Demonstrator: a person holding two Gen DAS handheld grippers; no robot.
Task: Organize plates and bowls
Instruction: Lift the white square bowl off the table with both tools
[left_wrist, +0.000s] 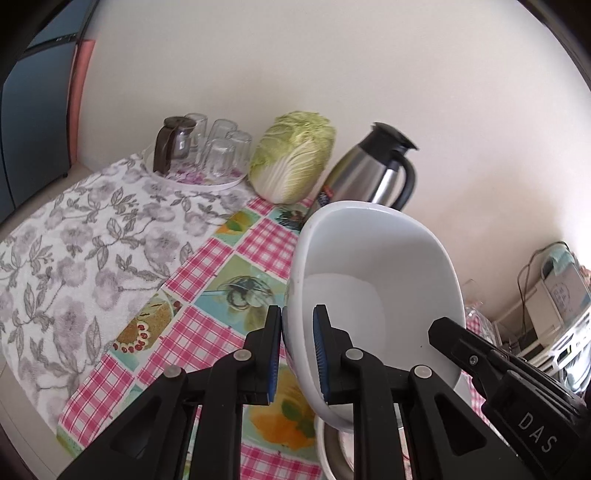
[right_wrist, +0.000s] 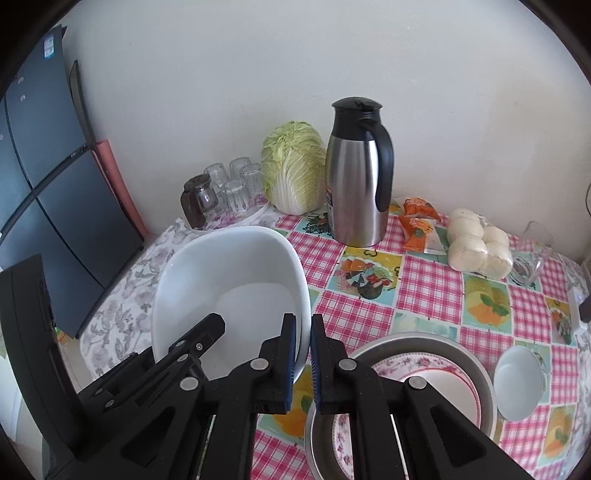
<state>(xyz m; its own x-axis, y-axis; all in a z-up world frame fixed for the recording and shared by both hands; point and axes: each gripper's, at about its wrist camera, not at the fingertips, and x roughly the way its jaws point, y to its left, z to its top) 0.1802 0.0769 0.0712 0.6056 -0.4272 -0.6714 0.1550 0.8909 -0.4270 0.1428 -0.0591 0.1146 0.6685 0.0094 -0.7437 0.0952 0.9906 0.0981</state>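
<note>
A large white squarish bowl (left_wrist: 373, 280) is held tilted in the air above the table. My left gripper (left_wrist: 298, 354) is shut on its left rim, and my right gripper (right_wrist: 303, 363) is shut on its right rim; the bowl also shows in the right wrist view (right_wrist: 229, 288). Below the right gripper a metal basin (right_wrist: 476, 369) holds a floral-rimmed plate (right_wrist: 413, 363). A small white bowl (right_wrist: 519, 382) sits on the table to its right.
The table has a pink checked cloth (right_wrist: 424, 291) and a grey floral cloth (left_wrist: 92, 236) on its left part. By the wall stand a tray of glasses (left_wrist: 207, 151), a cabbage (left_wrist: 291, 158) and a steel thermos jug (right_wrist: 356, 173). Buns (right_wrist: 476, 243), snack packets (right_wrist: 419, 221) and a glass jug (right_wrist: 532, 254) lie at the right.
</note>
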